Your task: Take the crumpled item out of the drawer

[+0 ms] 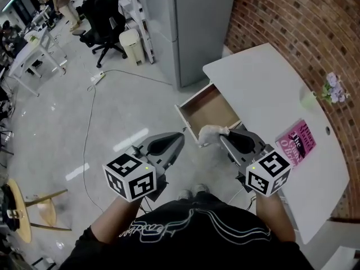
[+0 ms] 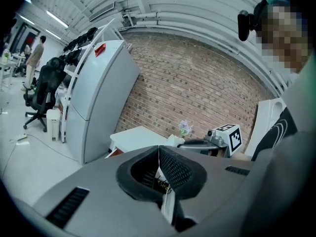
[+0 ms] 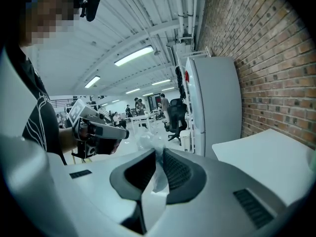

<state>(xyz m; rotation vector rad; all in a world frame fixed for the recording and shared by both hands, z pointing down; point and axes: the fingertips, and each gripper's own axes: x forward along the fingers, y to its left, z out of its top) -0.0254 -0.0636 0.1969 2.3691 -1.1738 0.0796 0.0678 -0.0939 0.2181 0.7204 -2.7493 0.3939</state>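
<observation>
presently the right gripper (image 1: 226, 135) is clenched on the crumpled item (image 1: 210, 133), a pale wad near the frame's centre, at the lower edge of the open drawer (image 1: 209, 109). the left gripper (image 1: 178, 138), just left of it, has its jaws pressed together with nothing between them.

Hidden and unclear
Your right hand-held gripper (image 1: 226, 133) covers one end of the crumpled item (image 1: 209, 134), which hides the drawer's (image 1: 208, 108) near corner; in the right gripper view that item is only a pale blur between the jaws.
</observation>
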